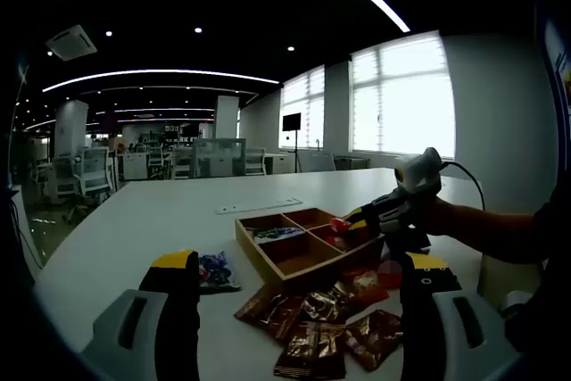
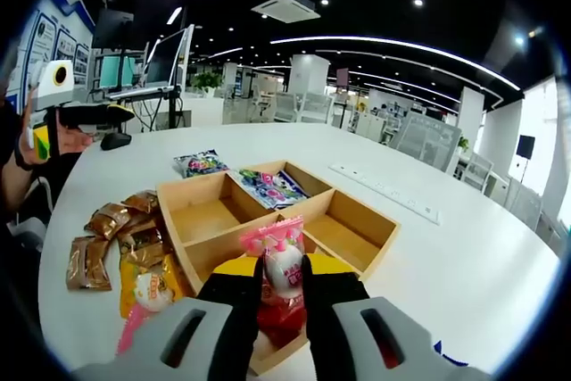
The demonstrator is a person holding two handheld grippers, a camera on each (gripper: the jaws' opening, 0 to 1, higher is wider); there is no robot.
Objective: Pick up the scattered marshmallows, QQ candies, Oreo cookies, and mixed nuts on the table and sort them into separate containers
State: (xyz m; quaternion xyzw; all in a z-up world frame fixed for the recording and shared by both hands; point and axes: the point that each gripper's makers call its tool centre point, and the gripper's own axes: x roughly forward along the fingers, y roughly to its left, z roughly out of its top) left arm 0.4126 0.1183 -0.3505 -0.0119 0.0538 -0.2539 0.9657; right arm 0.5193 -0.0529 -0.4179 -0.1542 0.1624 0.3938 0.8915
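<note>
A wooden tray [image 2: 192, 192] with four compartments sits on the white table. My right gripper [image 2: 284, 267] is shut on a pink-and-white candy packet [image 2: 279, 243], held just above the tray's nearest compartment, where red packets [image 2: 282, 314] lie. Blue packets [image 2: 270, 186] fill a far compartment. In the left gripper view the tray [image 1: 308, 267] is ahead, and the right gripper [image 1: 355, 219] reaches in over it with the red-pink packet [image 1: 337, 225]. My left gripper [image 1: 299, 278] hangs open over brown packets [image 1: 321, 332]. A hand holds the left gripper [image 2: 89, 115] at the far left.
Brown packets [image 2: 111, 225] and a yellow-orange packet [image 2: 150, 290] lie beside the tray. A loose blue packet [image 2: 201, 163] lies behind it, also shown as a blue packet [image 1: 214, 269] near my left jaw. A white power strip [image 2: 384, 192] lies further off. Office desks and chairs stand beyond.
</note>
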